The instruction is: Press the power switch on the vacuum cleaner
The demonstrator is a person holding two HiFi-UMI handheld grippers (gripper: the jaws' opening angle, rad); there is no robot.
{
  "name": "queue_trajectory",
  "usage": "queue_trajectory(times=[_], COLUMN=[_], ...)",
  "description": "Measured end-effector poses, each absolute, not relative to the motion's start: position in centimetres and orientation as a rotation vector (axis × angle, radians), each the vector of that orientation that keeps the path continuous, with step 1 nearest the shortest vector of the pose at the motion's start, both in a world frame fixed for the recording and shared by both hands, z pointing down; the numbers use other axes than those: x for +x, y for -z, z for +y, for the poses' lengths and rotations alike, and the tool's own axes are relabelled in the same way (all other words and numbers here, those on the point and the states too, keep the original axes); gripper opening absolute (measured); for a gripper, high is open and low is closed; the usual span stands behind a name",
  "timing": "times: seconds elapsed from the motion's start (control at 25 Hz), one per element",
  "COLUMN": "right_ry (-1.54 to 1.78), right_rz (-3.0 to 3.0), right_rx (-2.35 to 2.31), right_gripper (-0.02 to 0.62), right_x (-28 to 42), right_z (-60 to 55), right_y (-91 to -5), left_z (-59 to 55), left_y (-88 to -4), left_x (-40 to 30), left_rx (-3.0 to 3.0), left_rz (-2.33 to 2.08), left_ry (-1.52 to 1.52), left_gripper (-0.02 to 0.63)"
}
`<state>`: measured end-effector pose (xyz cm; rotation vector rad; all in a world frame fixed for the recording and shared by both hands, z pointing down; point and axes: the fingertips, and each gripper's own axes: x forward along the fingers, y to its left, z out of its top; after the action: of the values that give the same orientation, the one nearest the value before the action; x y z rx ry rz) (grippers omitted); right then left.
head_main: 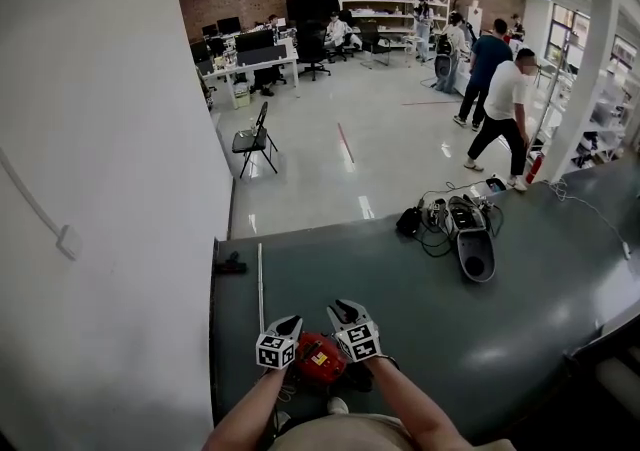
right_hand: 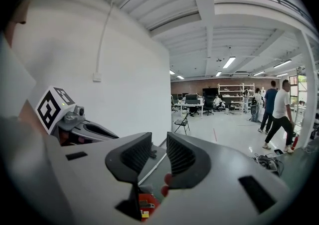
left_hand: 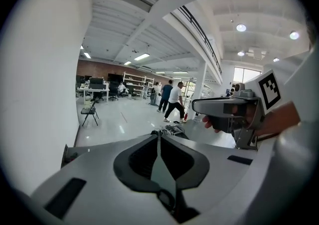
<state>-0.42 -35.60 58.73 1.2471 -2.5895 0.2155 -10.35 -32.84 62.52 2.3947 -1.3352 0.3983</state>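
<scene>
left gripper [left_hand: 158, 138] dark jaws pressed together – right gripper [right_hand: 158, 145] spread, empty, above rounded red vacuum cleaner [head_main: 320, 359].

The red vacuum cleaner [head_main: 318, 359] is mostly covered, its power switch unseen.

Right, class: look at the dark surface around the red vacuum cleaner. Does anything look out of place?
Mostly untidiness: a heap of black cables and gear sits loose at the far edge of the dark surface, and a thin white rod lies flat near the wall. Nothing looks spilled or broken.
</scene>
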Motion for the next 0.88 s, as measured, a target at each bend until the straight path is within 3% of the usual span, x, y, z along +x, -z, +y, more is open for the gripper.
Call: queue_trajectory(times=[0.36,0.6,0.88], right_ry=[-0.296,-0.232,-0.155], right_rz=[-2.515,-2.526,-2.591], right_rx=[1.148,1.186,1.29], right_gripper=[0.081,0.081,0.081], right_x=[-1.5,-1.4,-0.8], right_z=[-38.5,-44.4,-48.6], right_y=[-63.2,-57.7,-48.4], left_z=[-35.5,-41.7,-45.7], left_y=[-63.7,-57.7,-45.2], left_x=[-10.5,-9.9,-8.1], left_rx=[2.363,2.416,2.573], left_rz=[-1.274,-1.269,-1.286], left_ry=[-0.415,-0.363,-0.172], left_gripper=[0.009,0.009,0.009])
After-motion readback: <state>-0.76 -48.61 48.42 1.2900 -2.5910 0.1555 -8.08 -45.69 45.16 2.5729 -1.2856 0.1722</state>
